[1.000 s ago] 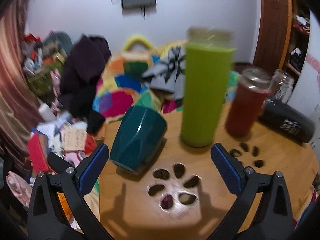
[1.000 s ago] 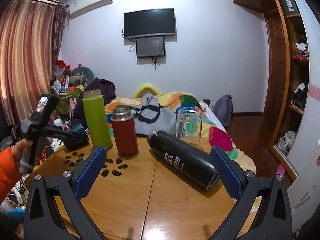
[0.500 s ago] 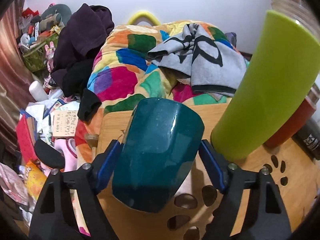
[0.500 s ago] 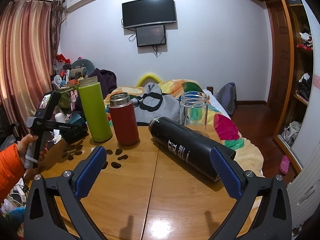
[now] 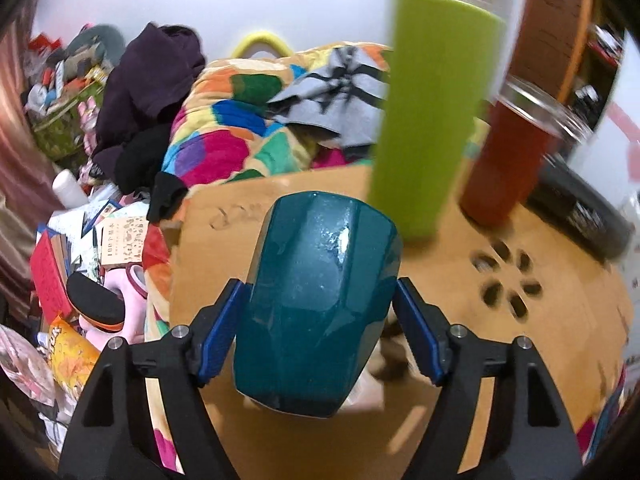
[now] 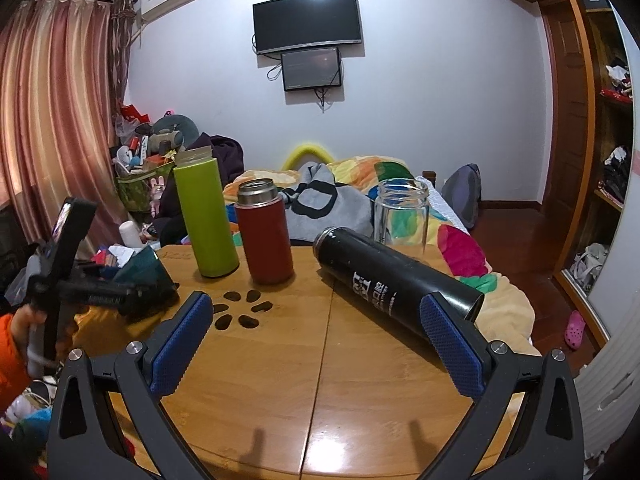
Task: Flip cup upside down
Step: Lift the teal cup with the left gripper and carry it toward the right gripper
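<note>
A dark teal faceted cup (image 5: 320,280) lies tilted on its side between the blue pads of my left gripper (image 5: 318,304), which is shut on it, one pad against each flank. Its rim end points back toward the camera and its closed base points away. In the right wrist view the same cup (image 6: 142,266) hangs at the left edge of the wooden table (image 6: 280,380), held by a hand in an orange sleeve (image 6: 12,344). My right gripper (image 6: 316,312) stands open above the table's near middle, with nothing between its fingers.
A tall green bottle (image 6: 206,216) and a red flask (image 6: 266,232) stand just behind the cup. A black bottle (image 6: 396,288) lies on its side to the right, with a glass jar (image 6: 402,212) behind it. Flower-shaped cut-outs (image 6: 240,312) pierce the tabletop. A bed and floor clutter lie beyond.
My left gripper moved in around the teal cup, shut its fingers on the cup's sides, and the cup has tipped further over. The right gripper barely moved.
</note>
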Motion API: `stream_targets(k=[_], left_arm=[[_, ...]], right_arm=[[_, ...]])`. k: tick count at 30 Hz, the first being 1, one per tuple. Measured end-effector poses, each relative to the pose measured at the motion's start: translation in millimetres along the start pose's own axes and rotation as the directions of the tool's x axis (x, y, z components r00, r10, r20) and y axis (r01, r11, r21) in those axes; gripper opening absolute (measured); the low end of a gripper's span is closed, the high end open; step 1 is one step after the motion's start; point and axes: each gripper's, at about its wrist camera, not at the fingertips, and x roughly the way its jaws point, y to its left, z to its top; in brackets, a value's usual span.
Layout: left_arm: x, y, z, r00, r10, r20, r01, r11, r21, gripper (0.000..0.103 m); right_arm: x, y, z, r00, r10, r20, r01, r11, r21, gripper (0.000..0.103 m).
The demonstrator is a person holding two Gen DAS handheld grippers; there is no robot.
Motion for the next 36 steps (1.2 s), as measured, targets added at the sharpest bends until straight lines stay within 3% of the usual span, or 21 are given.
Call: stream_targets(k=[10, 13, 19, 27, 30, 36], left_arm=[[-41.9, -83.5, -45.9, 0.993, -0.114, 0.027, 0.109, 0.984, 0.141, 0.075], [-50.9, -112.3, -55.0, 0.985, -0.173, 0.025, 0.164, 0.966, 0.2, 0.075], [-58.6, -155.5, -64.3, 0.976, -0.215, 0.022, 0.201, 0.943, 0.266, 0.075], [-50.9, -167.3, -63.8, 0.981, -0.193, 0.034, 0.179, 0.952, 0.249, 0.074], [-44.0, -167.0, -68.1, 0.978, -0.209, 0.006, 0.201, 0.949, 0.245, 0.074], [-55.3, -162.7, -71.5, 0.97, -0.242, 0.027, 0.228, 0.94, 0.253, 0.075]], right_arm=[[-7.8, 3.7, -6.2, 1.0, 0.007, -0.013, -0.007, 1.0, 0.0, 0.103], [-11.8, 1.4, -6.6, 1.0, -0.002, -0.009, 0.002, 1.0, 0.005, 0.103], [-16.0, -6.0, -8.3, 1.0, -0.012, -0.003, 0.012, 1.0, 0.025, 0.103], [-6.8, -14.6, -12.6, 0.999, -0.012, -0.031, 0.013, 0.999, 0.051, 0.103], [-4.8, -16.1, -13.7, 0.999, -0.011, -0.035, 0.012, 0.999, 0.051, 0.103], [-5.1, -13.4, -16.2, 0.999, -0.015, -0.037, 0.016, 0.999, 0.03, 0.103]])
